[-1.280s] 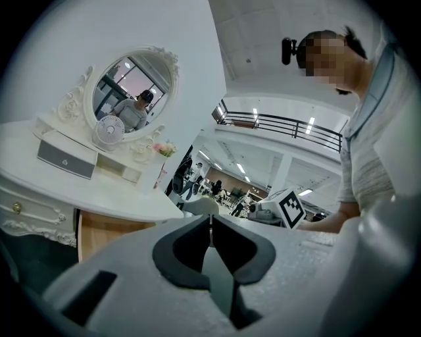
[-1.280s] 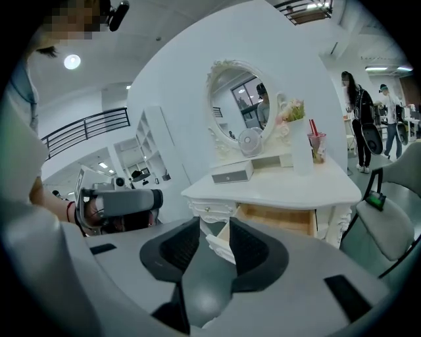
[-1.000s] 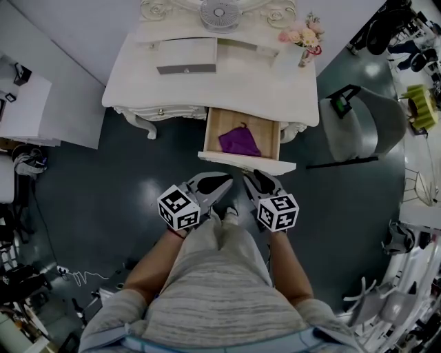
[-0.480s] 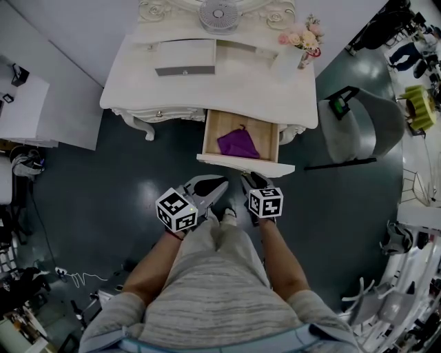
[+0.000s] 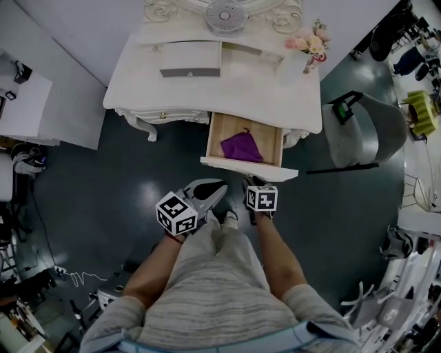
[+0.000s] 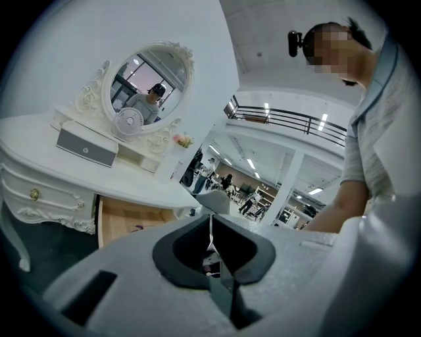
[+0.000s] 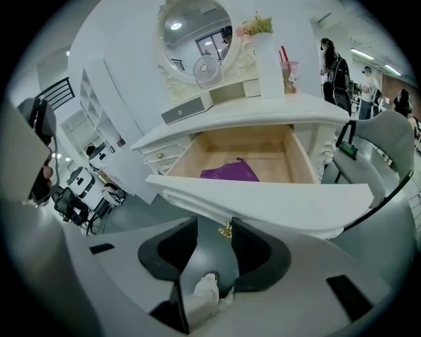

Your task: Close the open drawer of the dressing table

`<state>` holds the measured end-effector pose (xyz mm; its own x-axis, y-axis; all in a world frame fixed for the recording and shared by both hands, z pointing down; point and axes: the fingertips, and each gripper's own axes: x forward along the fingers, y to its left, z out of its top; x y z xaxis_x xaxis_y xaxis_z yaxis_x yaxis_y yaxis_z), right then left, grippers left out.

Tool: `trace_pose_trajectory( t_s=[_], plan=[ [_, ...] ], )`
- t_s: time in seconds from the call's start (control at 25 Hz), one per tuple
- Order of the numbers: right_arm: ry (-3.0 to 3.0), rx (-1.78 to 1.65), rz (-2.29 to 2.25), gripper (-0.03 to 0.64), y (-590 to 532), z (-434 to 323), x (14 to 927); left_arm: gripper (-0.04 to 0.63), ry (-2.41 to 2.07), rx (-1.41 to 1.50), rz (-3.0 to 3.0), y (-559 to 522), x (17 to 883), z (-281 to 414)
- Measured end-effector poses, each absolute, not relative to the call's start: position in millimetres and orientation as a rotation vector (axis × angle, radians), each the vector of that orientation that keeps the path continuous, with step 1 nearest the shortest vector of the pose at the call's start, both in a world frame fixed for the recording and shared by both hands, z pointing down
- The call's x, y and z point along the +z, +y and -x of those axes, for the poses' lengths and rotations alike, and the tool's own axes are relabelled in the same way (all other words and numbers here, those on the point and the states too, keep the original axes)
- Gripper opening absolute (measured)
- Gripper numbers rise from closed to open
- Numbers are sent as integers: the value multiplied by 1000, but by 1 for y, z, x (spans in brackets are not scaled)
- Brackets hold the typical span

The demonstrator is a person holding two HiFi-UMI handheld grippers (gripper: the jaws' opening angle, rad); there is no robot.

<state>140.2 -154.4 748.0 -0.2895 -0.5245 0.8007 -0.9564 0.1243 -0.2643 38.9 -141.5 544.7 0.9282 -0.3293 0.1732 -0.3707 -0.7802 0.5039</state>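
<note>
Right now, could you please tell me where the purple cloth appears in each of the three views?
Head view: purple cloth in the open drawer, above centre.
Left gripper view: only a dark sliver in the drawer, lower left; colour unclear.
Right gripper view: centre, on the drawer floor.
Shared landmark: the small round fan.

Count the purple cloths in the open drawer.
1: a purple cloth lies mid-floor in the open drawer. The drawer's back, under the tabletop, is hidden.

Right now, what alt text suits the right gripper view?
The open drawer of a white dressing table, a purple cloth inside, fills the view. The right gripper, its jaws just opening wider, points at the drawer front, whose brass knob shows in the gap, ungripped.
</note>
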Motion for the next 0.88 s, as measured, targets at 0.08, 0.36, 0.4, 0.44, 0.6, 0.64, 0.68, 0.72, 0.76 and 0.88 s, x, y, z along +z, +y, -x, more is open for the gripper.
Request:
trace_pose_trajectory(
  t_s=[0.08,0.36,0.4,0.44,0.6,0.64,0.68,0.72,0.76,0.88],
  plan=[
    [-1856,1065,-1413,124,-154,-140,756,23,-503,112,-2527,-142,548,-38],
    [-1762,1061,-1375,124,-151,-146,781,23,-547,230,-2454,-148,569,-38],
    [-1750,1065,-1373,124,-151,-147,783,23,-553,245,-2441,-148,573,-38],
    [-1739,1066,-1373,124,-151,-147,785,23,-558,259,-2428,-149,576,-38],
    [-1697,1072,-1365,124,-151,-150,793,23,-571,304,-2387,-149,586,-36],
    [-1691,1073,-1360,124,-151,-150,795,23,-570,310,-2383,-150,588,-36],
    [-1685,1073,-1355,124,-151,-150,797,24,-566,313,-2381,-150,589,-37],
    [-1680,1073,-1351,124,-151,-150,799,23,-562,316,-2379,-149,589,-37],
    [-1674,1073,-1347,124,-151,-150,801,23,-558,318,-2378,-149,590,-37],
    [-1653,1071,-1336,123,-151,-148,805,23,-555,316,-2374,-150,590,-35]
  ],
)
